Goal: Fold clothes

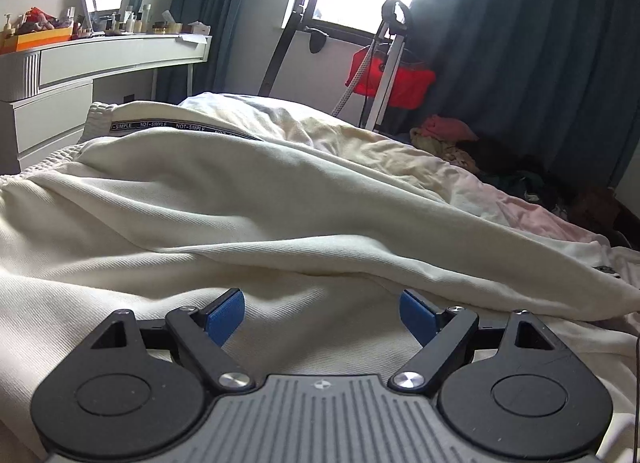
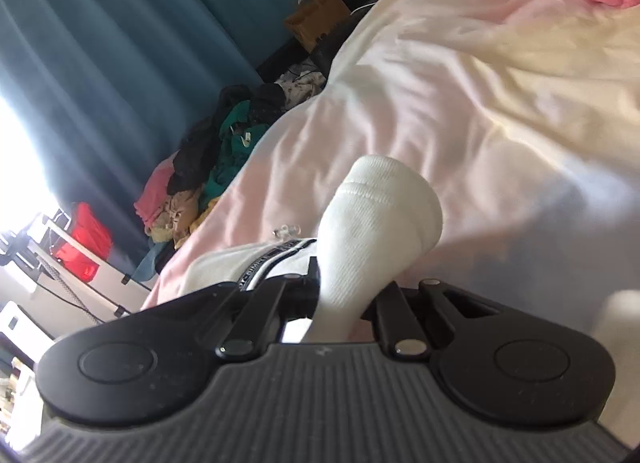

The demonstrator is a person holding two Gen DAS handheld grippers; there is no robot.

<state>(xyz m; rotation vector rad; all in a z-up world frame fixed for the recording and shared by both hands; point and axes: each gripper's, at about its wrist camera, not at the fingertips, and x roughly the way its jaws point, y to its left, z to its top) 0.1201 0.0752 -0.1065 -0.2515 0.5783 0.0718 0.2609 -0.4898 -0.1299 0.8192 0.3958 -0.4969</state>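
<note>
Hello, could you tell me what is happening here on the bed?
A person is folding a cream ribbed garment with a printed black band on the pink-and-cream bedsheet. The right gripper is shut on a bunched white part of it, held lifted. The left gripper is open, low over the spread fabric.

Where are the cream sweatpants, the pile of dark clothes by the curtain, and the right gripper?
cream sweatpants (image 1: 224, 191): left wrist view, on the broad upper fold of the leg.
pile of dark clothes (image 2: 224, 143): right wrist view, on the green garment in the heap.
right gripper (image 2: 344, 295): right wrist view, where it pinches the white cuff.
</note>
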